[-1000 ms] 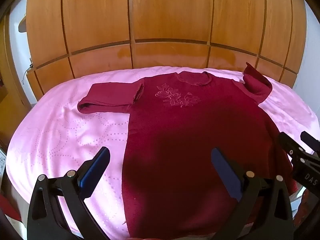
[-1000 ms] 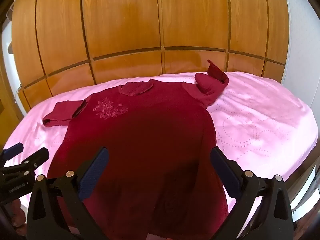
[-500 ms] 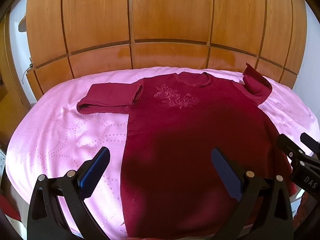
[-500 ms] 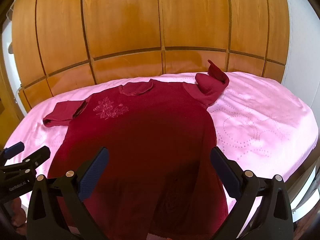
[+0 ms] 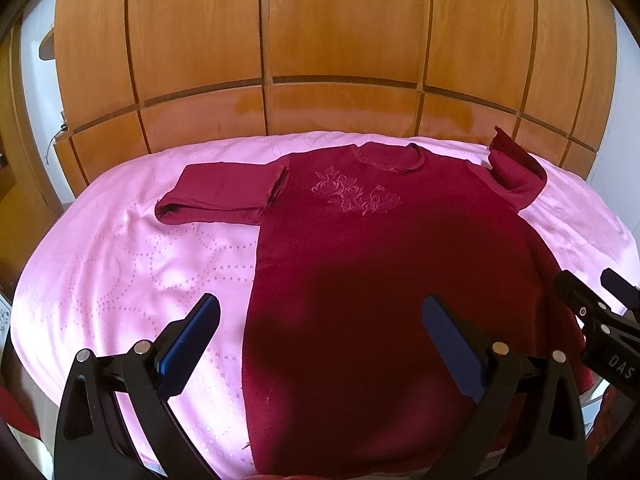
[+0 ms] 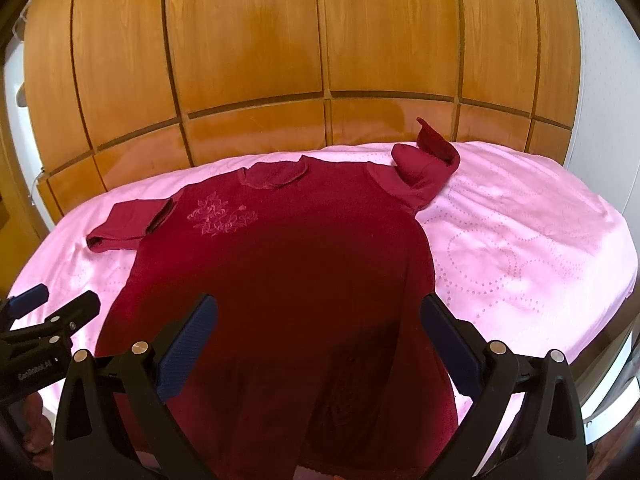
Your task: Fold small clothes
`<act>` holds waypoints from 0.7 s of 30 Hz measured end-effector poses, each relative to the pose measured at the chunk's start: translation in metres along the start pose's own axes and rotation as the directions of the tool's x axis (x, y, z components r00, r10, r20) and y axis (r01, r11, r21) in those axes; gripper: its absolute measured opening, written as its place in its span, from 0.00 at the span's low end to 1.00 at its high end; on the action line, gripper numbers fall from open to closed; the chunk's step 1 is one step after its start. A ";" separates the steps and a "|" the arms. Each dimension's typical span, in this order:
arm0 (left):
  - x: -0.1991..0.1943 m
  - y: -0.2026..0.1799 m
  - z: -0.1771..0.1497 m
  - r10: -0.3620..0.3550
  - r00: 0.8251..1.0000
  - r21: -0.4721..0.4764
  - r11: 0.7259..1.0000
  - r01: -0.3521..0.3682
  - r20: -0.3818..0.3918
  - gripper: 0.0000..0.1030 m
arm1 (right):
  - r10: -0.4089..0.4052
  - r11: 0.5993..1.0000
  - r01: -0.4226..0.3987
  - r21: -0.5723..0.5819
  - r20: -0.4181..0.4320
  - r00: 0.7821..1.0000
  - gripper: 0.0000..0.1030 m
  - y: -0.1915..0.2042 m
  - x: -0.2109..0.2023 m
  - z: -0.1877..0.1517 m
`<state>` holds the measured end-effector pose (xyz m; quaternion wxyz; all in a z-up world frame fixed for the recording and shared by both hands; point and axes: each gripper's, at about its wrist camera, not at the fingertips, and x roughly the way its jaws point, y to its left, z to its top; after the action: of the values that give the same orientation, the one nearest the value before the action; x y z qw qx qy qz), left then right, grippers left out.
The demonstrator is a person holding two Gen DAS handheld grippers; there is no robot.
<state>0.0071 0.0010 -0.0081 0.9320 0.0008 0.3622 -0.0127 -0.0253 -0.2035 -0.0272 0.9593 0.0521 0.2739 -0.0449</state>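
The dark red sweater (image 5: 360, 280) lay front-up across the pink bedspread (image 5: 120, 272), hem at the near edge, collar toward the wooden wardrobe (image 5: 340, 40). Going left to right, the left sleeve (image 5: 220, 196) lay folded flat and the right sleeve (image 5: 516, 172) sat crumpled; the body was not yet folded, so most work remained. The left gripper (image 5: 320, 336) and right gripper (image 6: 320, 332) hung spread wide, holding nothing. Their housings read "GenRobot.AI" and "DAS".

Dark red sweater (image 5: 380, 264), tonal rose embroidery (image 5: 356, 196); pink dotted-swirl bedspread (image 5: 132, 264); orange-brown wood panels (image 5: 344, 28).
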 end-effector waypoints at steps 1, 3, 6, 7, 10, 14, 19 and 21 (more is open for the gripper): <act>0.000 0.000 0.000 0.000 1.000 0.000 1.000 0.000 0.000 0.98 | 0.001 1.000 -0.001 0.000 0.001 1.000 0.97 0.000 0.000 0.000; 0.000 0.000 0.000 0.001 1.000 -0.001 1.000 -0.001 0.000 0.98 | 0.000 1.000 0.000 -0.003 0.000 1.000 0.97 0.001 0.000 0.000; 0.001 0.000 0.000 0.002 1.000 -0.003 1.000 -0.002 -0.005 0.98 | -0.001 1.000 0.001 -0.004 -0.003 1.000 0.97 0.001 0.000 -0.002; 0.001 0.000 0.000 0.003 1.000 -0.003 1.000 -0.003 -0.005 0.98 | -0.003 1.000 0.003 -0.004 -0.004 1.000 0.97 0.001 0.000 -0.002; 0.001 0.000 0.000 0.002 1.000 -0.002 1.000 -0.002 -0.005 0.98 | -0.001 1.000 0.001 -0.001 -0.004 1.000 0.97 0.001 -0.001 -0.002; 0.002 0.001 0.000 0.000 1.000 -0.003 1.000 0.000 -0.008 0.98 | -0.004 1.000 0.004 -0.004 -0.004 1.000 0.97 0.001 -0.001 -0.003; 0.002 0.001 -0.001 -0.002 1.000 -0.003 1.000 0.002 -0.010 0.98 | -0.002 1.000 0.002 0.000 -0.014 1.000 0.97 0.000 0.000 -0.002; 0.002 0.001 -0.001 -0.003 1.000 -0.001 1.000 0.003 -0.011 0.98 | -0.001 1.000 0.001 -0.001 -0.016 1.000 0.97 -0.001 0.001 -0.002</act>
<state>0.0079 0.0016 -0.0105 0.9299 -0.0004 0.3676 -0.0139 -0.0252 -0.2040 -0.0292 0.9571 0.0522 0.2816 -0.0448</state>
